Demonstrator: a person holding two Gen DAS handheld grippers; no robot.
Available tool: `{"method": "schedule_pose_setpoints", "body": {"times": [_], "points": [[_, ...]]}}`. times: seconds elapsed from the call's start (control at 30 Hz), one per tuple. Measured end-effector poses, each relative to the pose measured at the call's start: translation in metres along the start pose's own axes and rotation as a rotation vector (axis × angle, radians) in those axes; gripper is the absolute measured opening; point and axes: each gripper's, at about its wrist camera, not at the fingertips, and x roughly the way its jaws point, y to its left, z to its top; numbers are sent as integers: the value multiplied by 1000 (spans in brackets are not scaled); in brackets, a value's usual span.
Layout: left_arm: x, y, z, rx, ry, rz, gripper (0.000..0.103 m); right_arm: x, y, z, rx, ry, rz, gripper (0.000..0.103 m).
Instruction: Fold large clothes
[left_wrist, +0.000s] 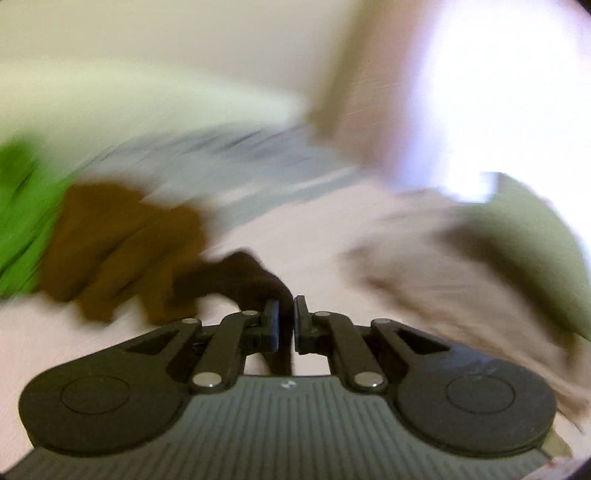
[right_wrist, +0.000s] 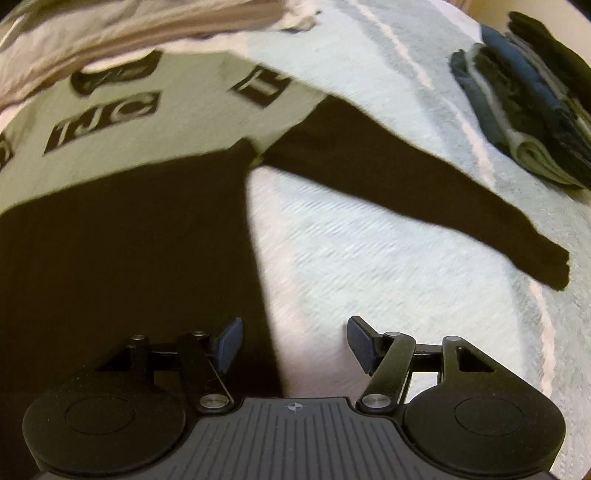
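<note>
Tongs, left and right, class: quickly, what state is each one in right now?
Left tongs: closed, pinching a fold of dark brown cloth.
Right tongs: open, holding nothing, above the edge of the dark long-sleeved top.

In the right wrist view a long-sleeved shirt (right_wrist: 122, 206) lies spread on the bedspread (right_wrist: 369, 258), filling the left half of the frame, its sleeve (right_wrist: 406, 184) reaching out toward the lower right. A stack of folded clothes (right_wrist: 528, 107) sits on the bedspread at the upper right, well apart from the sleeve's end, and a crumpled sheet (right_wrist: 110, 29) lies along the top left, above the shirt. The left wrist view is badly blurred: what seems to be a heap of garments (left_wrist: 122, 243) lies at the left, and a rumpled cloth (left_wrist: 443, 258) at the right.
</note>
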Motion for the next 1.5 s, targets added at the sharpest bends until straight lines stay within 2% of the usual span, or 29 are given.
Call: {"method": "schedule_pose_setpoints", "body": {"times": [0.1,0.13,0.2,0.23,0.27,0.33,0.4,0.47,0.53,0.6,0.73,0.8,0.87,0.93,1.03,1.1,1.13,1.17,1.2,1.3,1.37,1.43,1.5], "points": [[-35,-102,-9,195,-67,-242,4,-5,-28,7,37,-26,-12,60],[-40,-133,-17,231,-70,-334,5,-6,-38,9,55,-34,-21,60],[-44,-197,-41,290,-7,-525,24,-8,-54,11,89,-43,-34,60],[-42,-224,-58,322,41,-591,30,-9,-63,11,107,-45,-39,60],[-40,-246,-77,369,89,-629,33,-10,-71,12,126,-46,-40,60],[-32,-267,-113,444,208,-644,32,-11,-85,13,155,-50,-28,60],[-29,-259,-140,470,299,-624,32,-11,-95,15,174,-64,-5,60],[-27,-236,-154,500,337,-571,32,-8,-99,20,193,-85,56,60],[-19,-207,-157,516,368,-484,32,-4,-97,30,227,-126,187,60],[-9,-175,-150,523,373,-383,32,3,-83,46,256,-168,362,60],[19,-115,-126,455,379,-223,37,30,-21,90,270,-201,651,60],[28,-92,-116,433,366,-177,40,50,15,108,277,-173,738,59],[37,-78,-113,420,361,-144,41,71,53,125,292,-137,784,48],[46,-68,-110,396,370,-132,42,93,79,136,335,-108,829,43],[52,-59,-111,366,380,-126,42,120,97,145,472,-90,906,42],[57,-58,-114,357,386,-140,43,135,106,151,549,-74,929,26],[61,-59,-115,358,389,-150,43,137,111,155,560,-67,953,3],[59,-60,-117,362,391,-164,43,132,114,159,555,-81,976,3],[59,-63,-119,372,390,-181,43,116,113,163,528,-156,995,2],[59,-73,-125,410,388,-243,49,40,99,163,377,-463,1017,2],[58,-82,-132,450,389,-276,50,-2,77,153,347,-622,971,2],[58,-93,-141,514,386,-299,50,-19,55,139,359,-678,879,2],[59,-106,-150,574,381,-329,50,-11,37,126,376,-643,753,2]]}}
